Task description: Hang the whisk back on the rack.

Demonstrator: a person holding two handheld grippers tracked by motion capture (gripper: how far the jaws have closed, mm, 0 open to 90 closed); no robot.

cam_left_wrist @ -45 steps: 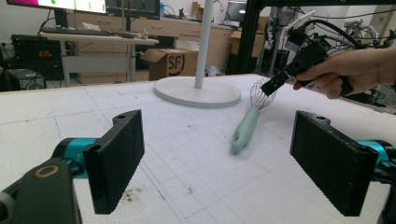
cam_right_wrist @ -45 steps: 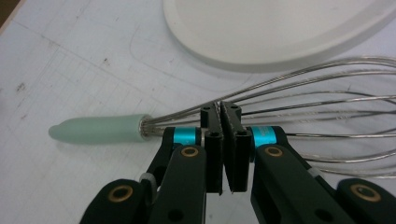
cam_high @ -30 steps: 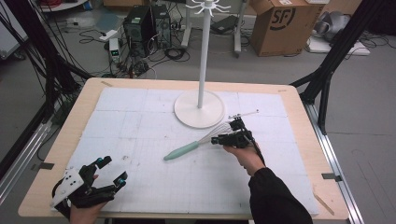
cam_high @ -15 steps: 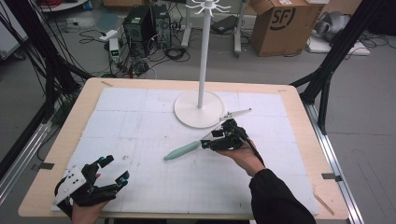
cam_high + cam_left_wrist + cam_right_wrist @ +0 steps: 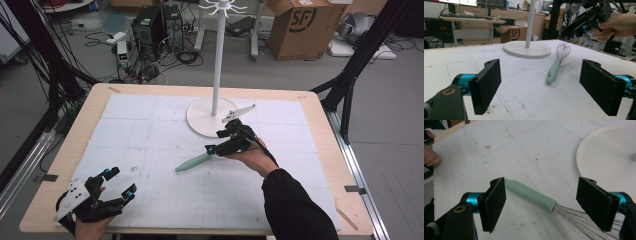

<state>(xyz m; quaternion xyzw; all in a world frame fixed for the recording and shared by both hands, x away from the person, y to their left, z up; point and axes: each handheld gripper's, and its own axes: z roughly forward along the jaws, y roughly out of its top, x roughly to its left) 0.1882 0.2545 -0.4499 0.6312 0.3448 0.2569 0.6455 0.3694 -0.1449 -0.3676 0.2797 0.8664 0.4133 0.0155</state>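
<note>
Whisk (image 5: 531, 195) flat on mat, below and between right gripper (image 5: 546, 203) fingers, just opened wide, nothing pinched

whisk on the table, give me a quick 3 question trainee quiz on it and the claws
1. True or false: the right claw is clamped on the whisk.
2. What does the whisk's wire end point toward? A) the white stand base B) the left claw C) the cardboard box
3. Fill in: the whisk's handle is pale ____.

Key
1. False: its jaws have just been opening and now stand wide, above the whisk, pads clear of it.
2. A: the wires lie toward the base, the handle toward the near side of the table.
3. Green.
</note>
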